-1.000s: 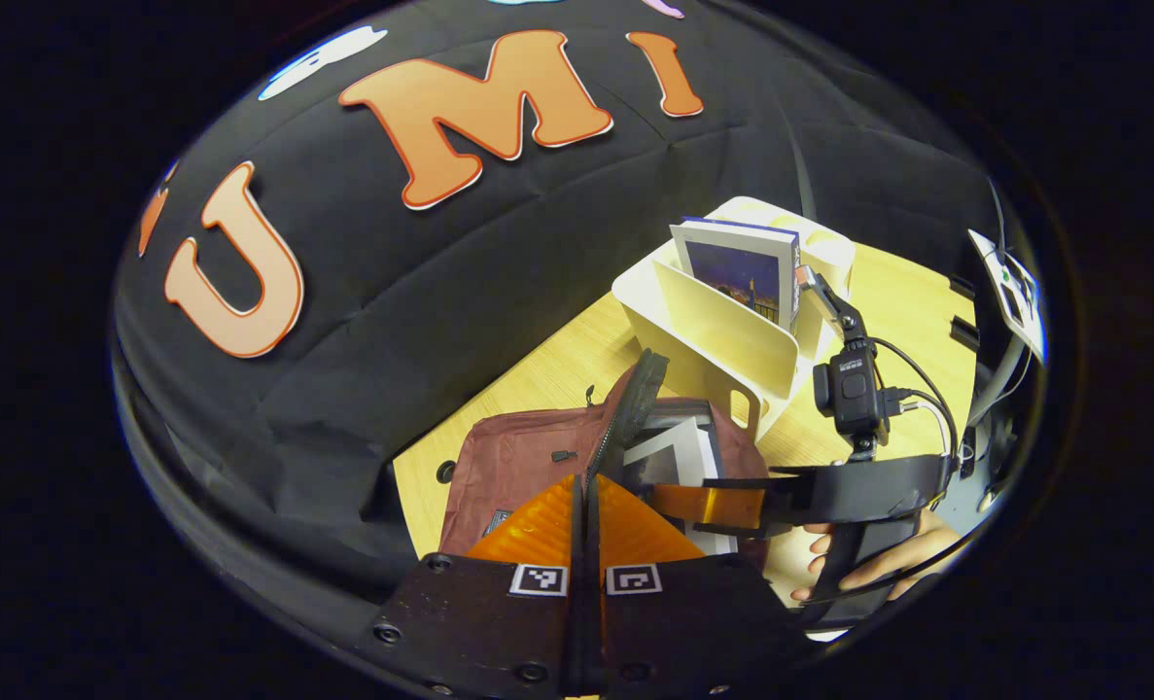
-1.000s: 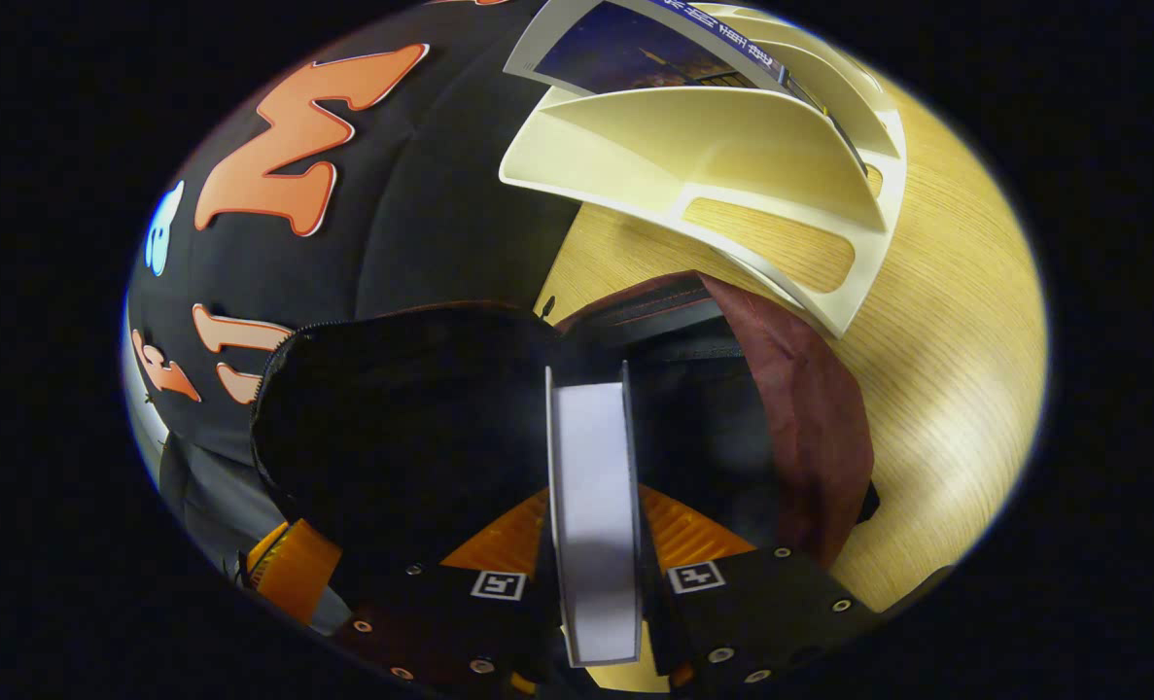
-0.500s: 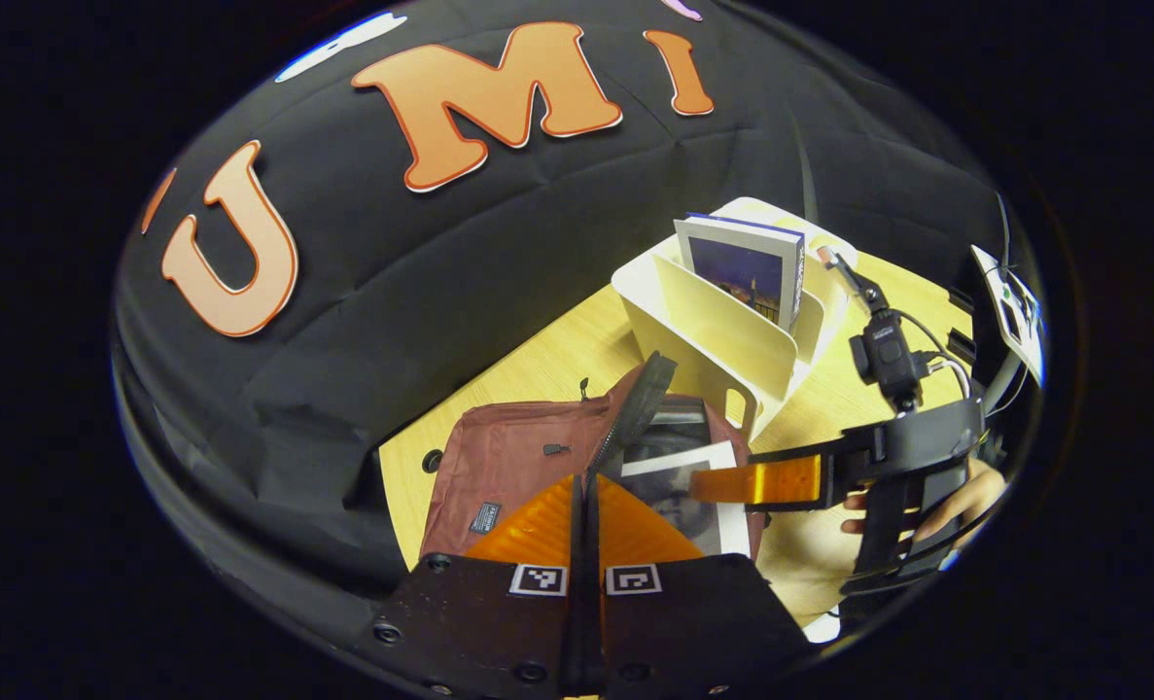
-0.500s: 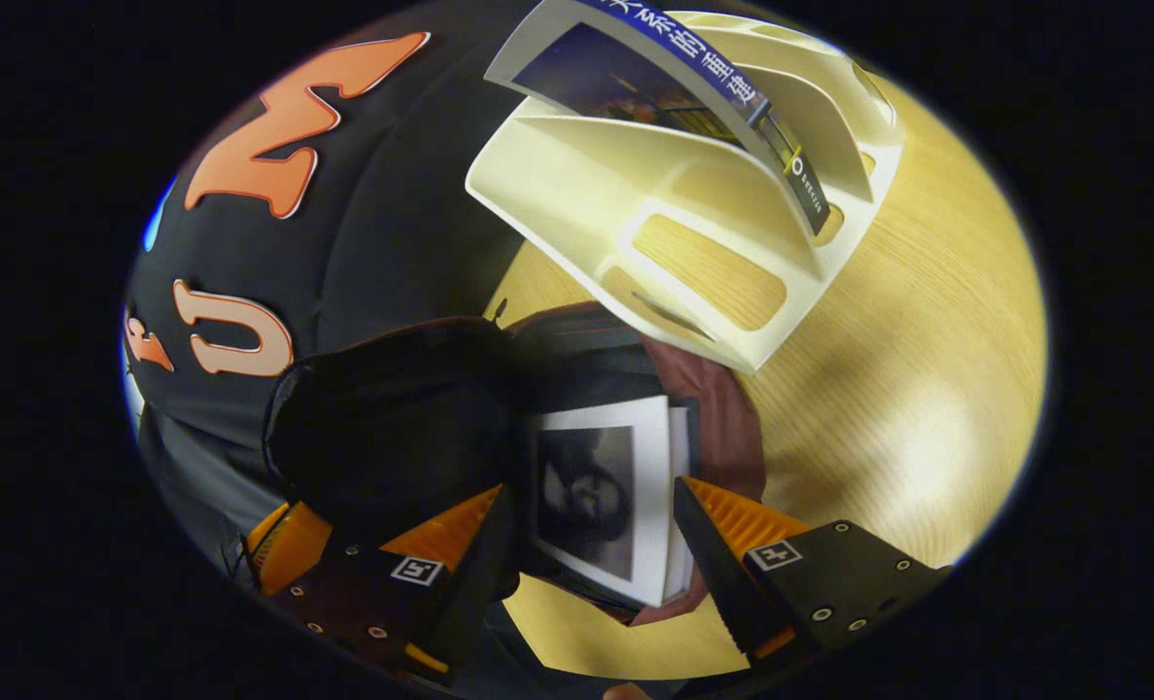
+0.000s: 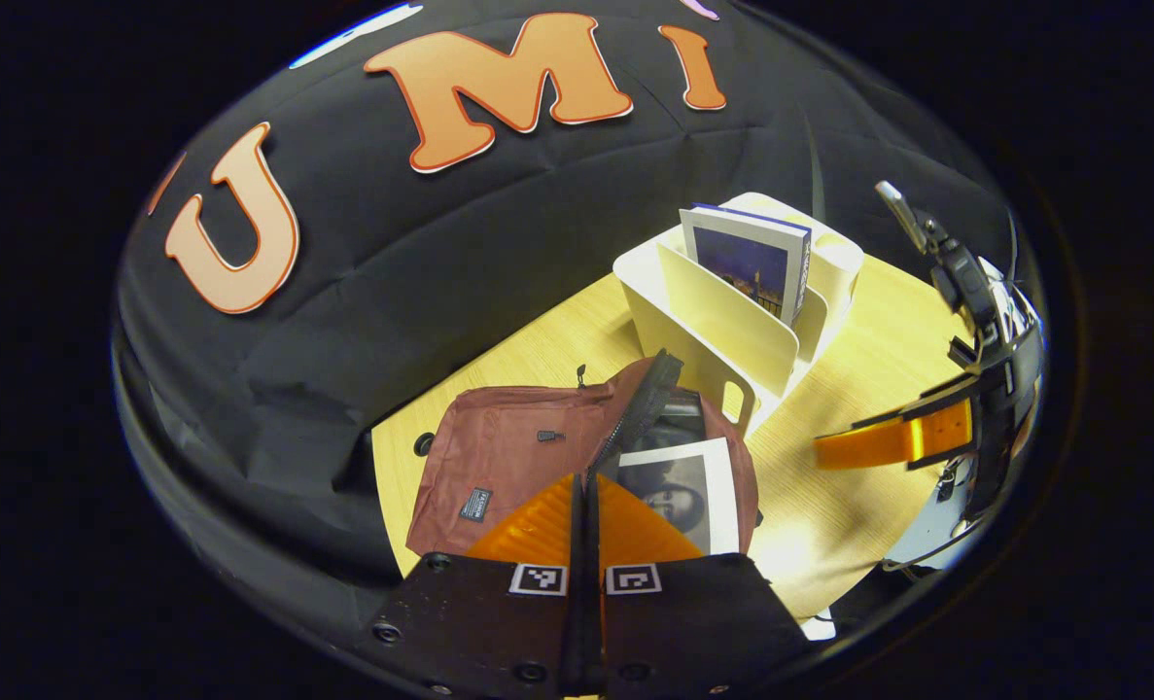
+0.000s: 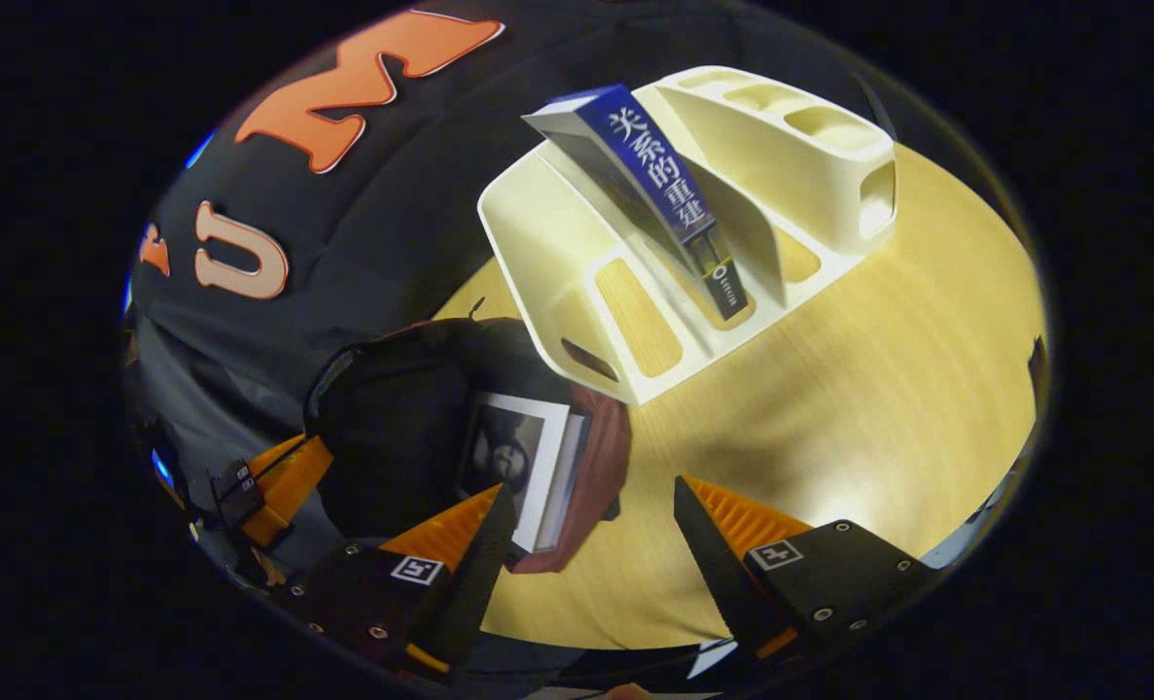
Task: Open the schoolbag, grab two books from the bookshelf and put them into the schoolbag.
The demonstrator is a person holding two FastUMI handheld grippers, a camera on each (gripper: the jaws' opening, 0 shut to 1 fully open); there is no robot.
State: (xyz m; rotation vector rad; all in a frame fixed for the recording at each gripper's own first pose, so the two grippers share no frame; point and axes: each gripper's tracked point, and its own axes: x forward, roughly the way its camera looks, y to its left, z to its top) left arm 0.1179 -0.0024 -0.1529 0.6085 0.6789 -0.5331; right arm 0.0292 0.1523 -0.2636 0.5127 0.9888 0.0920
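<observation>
The maroon schoolbag (image 5: 508, 447) lies open on the wooden table. My left gripper (image 5: 584, 478) is shut on the zip edge of its flap and holds the flap up; the flap's black inside (image 6: 392, 437) shows in the right gripper view. A white book with a grey portrait cover (image 5: 679, 486) (image 6: 523, 457) rests in the bag's mouth. My right gripper (image 6: 591, 496) is open with nothing between its fingers, just right of the bag over the table; it also shows at the far right (image 5: 888, 442). A blue book (image 6: 664, 194) (image 5: 751, 262) leans in the cream bookshelf (image 6: 557, 253).
The bookshelf (image 5: 722, 331) stands directly behind the bag, almost touching it. Bare wooden table (image 6: 878, 389) stretches to the right of bag and shelf. The black cloth wall closes off the back and left side.
My right gripper opened and let go of the white book, which now lies in the bag. It then drew back to the right, away from the bag. The left gripper kept hold of the flap.
</observation>
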